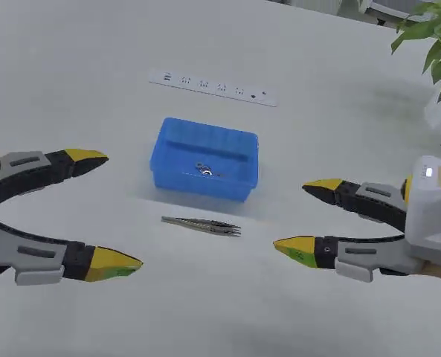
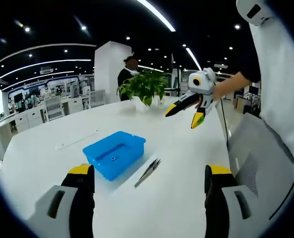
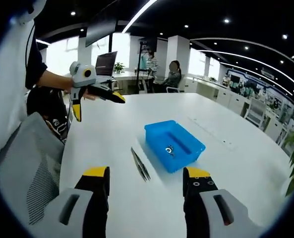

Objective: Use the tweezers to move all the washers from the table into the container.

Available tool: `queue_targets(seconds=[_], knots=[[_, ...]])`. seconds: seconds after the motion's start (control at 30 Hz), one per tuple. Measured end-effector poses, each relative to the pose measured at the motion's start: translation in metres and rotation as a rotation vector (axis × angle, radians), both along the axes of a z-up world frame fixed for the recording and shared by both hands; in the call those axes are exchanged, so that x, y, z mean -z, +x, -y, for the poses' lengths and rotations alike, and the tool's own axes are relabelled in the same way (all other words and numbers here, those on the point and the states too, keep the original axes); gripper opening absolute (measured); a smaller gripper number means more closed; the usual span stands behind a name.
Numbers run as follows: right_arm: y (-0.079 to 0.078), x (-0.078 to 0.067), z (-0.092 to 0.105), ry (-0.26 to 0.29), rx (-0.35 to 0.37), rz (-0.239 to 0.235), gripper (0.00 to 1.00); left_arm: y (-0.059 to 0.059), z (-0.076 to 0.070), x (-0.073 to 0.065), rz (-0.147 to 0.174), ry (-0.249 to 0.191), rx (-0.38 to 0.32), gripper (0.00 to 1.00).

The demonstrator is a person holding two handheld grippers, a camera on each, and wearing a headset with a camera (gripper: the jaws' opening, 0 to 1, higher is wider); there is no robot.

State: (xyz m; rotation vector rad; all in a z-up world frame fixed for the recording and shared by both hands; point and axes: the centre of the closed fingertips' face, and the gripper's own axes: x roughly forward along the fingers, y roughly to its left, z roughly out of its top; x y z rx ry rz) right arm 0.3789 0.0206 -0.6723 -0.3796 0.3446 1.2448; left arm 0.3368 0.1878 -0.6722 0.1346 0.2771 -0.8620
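Head view: left claw and right claw both spread wide, holding nothing, flanking slim metal tweezers flat on the surface, just nearside of the blue container with washers inside. Probably light, stiff, slippery, springy; best pinched across mid-length. Beyond, power strip toward the far edge, well clear. Left gripper view: potted plant by the far edge, no obstruction. Right gripper view: open run to tweezers.
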Motion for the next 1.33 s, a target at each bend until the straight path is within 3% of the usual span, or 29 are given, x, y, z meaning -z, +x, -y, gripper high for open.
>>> queue_targets(seconds=[0.1, 0.17, 0.2, 0.23, 0.27, 0.33, 0.47, 0.6, 0.77, 0.87, 1.1, 1.23, 1.33], knots=[[-0.002, -0.009, 0.0, 0.026, 0.017, 0.019, 0.71, 0.005, 0.001, -0.007, 0.006, -0.012, -0.01, 1.0], [-0.006, -0.021, -0.006, 0.095, 0.013, 0.029, 0.78, 0.006, 0.003, -0.013, 0.015, -0.01, -0.013, 1.0], [-0.013, -0.028, -0.01, 0.16, 0.01, -0.016, 0.87, 0.007, 0.005, -0.016, 0.02, -0.006, -0.016, 1.0], [-0.014, -0.03, -0.011, 0.182, 0.026, -0.037, 0.93, 0.007, 0.005, -0.019, 0.026, -0.007, -0.017, 1.0], [-0.014, -0.03, -0.009, 0.166, 0.027, -0.013, 0.99, 0.007, 0.007, -0.024, 0.039, -0.01, -0.017, 1.0], [-0.017, -0.023, -0.006, 0.111, 0.013, 0.008, 1.0, 0.005, 0.01, -0.03, 0.045, -0.018, -0.016, 1.0], [-0.018, -0.019, -0.002, 0.101, 0.028, 0.002, 1.0, -0.001, 0.014, -0.044, 0.028, -0.08, 0.009, 1.0], [-0.018, -0.024, 0.005, 0.113, 0.052, 0.005, 1.0, -0.003, 0.011, -0.055, 0.049, -0.078, -0.004, 1.0], [-0.02, -0.028, 0.01, 0.122, 0.057, 0.006, 1.0, -0.007, 0.01, -0.057, 0.051, -0.062, -0.014, 1.0], [-0.021, -0.033, 0.01, 0.14, 0.062, 0.007, 0.99, -0.009, 0.007, -0.064, 0.058, -0.085, -0.028, 1.0], [-0.024, -0.036, 0.009, 0.143, 0.073, 0.011, 0.98, -0.016, 0.001, -0.065, 0.062, -0.055, -0.039, 1.0], [-0.023, -0.044, 0.01, 0.176, 0.096, 0.016, 0.98, -0.018, -0.003, -0.076, 0.075, -0.118, -0.071, 1.0], [-0.023, -0.046, 0.011, 0.182, 0.107, 0.018, 0.97, -0.021, -0.003, -0.073, 0.082, -0.09, -0.065, 1.0]])
